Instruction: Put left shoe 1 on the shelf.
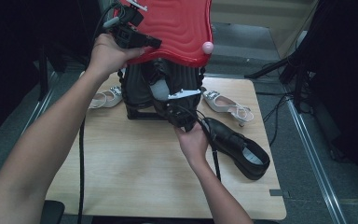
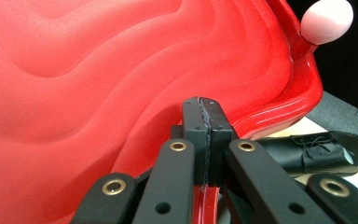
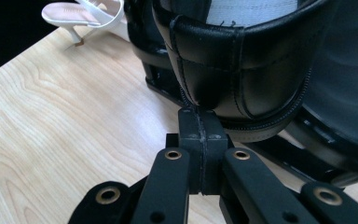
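Note:
A red wavy-shelled suitcase lid [image 1: 177, 28] stands raised over its black lower half [image 1: 137, 91] at the table's far side. My left gripper [image 1: 144, 42] is at the lid's near left rim; in the left gripper view [image 2: 207, 105] its jaws are shut, with the red rim [image 2: 205, 200] caught between them. A black leather shoe [image 1: 160, 87] with a grey insole sits tilted in the case's opening, heel [image 3: 233, 70] toward my right gripper [image 1: 170, 105]. That gripper [image 3: 200, 116] is shut, pinching the heel's back seam just above the tabletop.
A second black shoe [image 1: 235, 144] lies on the wooden table [image 1: 130, 163] right of my right hand, also seen under the lid [image 2: 317, 151]. White heeled sandals lie left [image 1: 106, 98] and right [image 1: 226, 105] of the case. A pink knob [image 1: 207, 46] sticks from the lid's corner.

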Demonstrator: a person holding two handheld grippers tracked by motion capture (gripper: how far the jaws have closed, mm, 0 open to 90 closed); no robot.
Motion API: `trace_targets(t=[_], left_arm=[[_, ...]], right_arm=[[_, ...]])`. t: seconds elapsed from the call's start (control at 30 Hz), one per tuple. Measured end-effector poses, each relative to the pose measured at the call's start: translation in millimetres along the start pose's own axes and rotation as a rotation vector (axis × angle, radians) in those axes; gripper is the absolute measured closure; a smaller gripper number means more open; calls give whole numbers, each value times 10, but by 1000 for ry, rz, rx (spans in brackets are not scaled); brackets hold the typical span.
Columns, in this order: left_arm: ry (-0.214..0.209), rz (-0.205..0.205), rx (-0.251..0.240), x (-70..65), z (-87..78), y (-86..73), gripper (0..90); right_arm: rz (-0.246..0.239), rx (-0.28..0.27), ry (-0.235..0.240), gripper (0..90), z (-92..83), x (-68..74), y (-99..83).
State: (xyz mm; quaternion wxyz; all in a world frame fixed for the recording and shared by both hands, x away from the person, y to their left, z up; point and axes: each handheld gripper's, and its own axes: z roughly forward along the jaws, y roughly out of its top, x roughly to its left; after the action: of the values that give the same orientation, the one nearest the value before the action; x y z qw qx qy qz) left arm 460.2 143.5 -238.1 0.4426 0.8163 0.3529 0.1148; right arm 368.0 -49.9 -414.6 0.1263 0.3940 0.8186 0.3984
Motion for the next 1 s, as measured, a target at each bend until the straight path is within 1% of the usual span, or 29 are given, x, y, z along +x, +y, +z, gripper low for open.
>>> trace_targets(t=[0.03,0.07,0.1,0.13,0.17,0.2,0.23,0.3,0.37,0.43,0.47,0.53,0.6,0.67,0.77,0.8,0.9,0.97,1.0], left_arm=[[-21,-18,6,19,12,15,900],[-40,-36,13,32,33,38,900],[-47,-28,27,29,51,68,900],[-36,-7,44,5,63,100,900],[-21,16,58,-22,70,124,900],[-15,28,61,-42,79,133,900],[-11,31,62,-51,82,136,900],[-12,38,59,-47,85,134,900],[-16,31,53,-46,86,128,900],[-16,34,47,-46,86,119,900],[-19,30,31,-42,81,94,900],[-20,26,23,-37,77,81,900],[-16,25,24,-45,80,83,900],[-11,33,30,-52,81,94,900],[-21,26,27,-33,80,88,900],[-19,26,24,-37,80,85,900],[14,60,17,-83,84,80,900],[10,53,13,-75,85,77,900],[-4,35,13,-60,85,75,900]], right_arm=[[4,0,3,900,0,-14,16],[13,6,18,900,10,-32,41],[14,19,32,900,27,-46,73],[18,34,35,900,43,-47,107],[4,45,35,900,61,-32,141],[-26,50,22,900,76,-13,165],[-32,47,14,900,92,2,178],[-22,35,13,900,118,10,185],[-10,21,16,900,139,18,193],[-7,14,17,900,152,31,200],[-8,0,15,900,191,63,224],[-4,-10,22,900,224,87,250],[6,-17,22,900,257,114,285],[13,-19,28,900,301,132,340],[24,-33,38,900,365,165,393],[26,-32,41,900,388,180,418],[24,-36,44,900,457,227,481],[18,-35,46,900,496,257,513],[13,-34,47,900,514,265,528]])
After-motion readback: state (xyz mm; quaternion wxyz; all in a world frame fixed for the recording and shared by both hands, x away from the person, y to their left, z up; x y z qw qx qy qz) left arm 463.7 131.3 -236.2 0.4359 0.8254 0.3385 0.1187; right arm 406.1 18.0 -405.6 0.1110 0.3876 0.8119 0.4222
